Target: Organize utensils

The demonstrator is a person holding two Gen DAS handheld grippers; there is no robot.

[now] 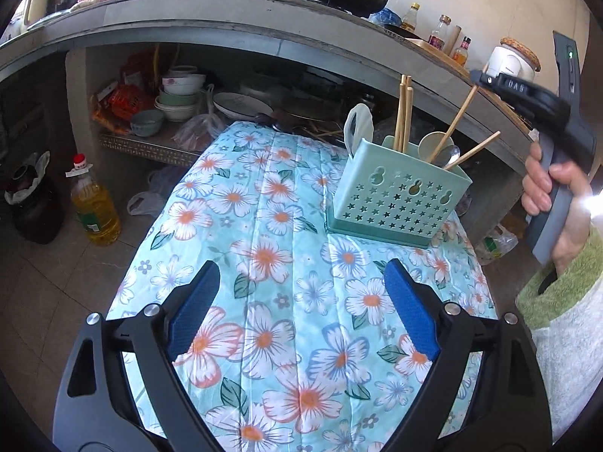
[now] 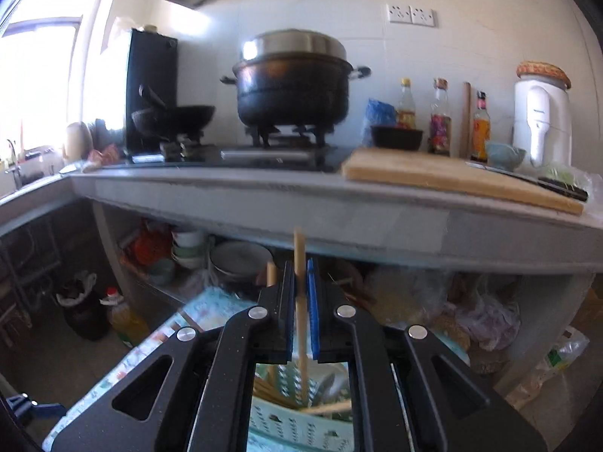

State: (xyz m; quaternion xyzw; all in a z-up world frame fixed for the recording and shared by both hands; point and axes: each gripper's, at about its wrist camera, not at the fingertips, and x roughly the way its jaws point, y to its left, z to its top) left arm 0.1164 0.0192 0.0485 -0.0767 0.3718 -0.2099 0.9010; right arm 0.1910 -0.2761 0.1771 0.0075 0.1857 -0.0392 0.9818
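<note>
Both wrist views toward the counter (image 1: pixel 264 11), shared utensil basket (image 1: pixel 395 192).

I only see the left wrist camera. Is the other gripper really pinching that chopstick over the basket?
Observer: Yes. The right gripper has its fingers shut on one chopstick, which stands upright.
Operator: What's under it?
Observer: The green basket shows straight below, through the gap behind the fingers.
Operator: What's on the counter that I can't see?
Observer: A knife lies on the wooden cutting board.
</note>
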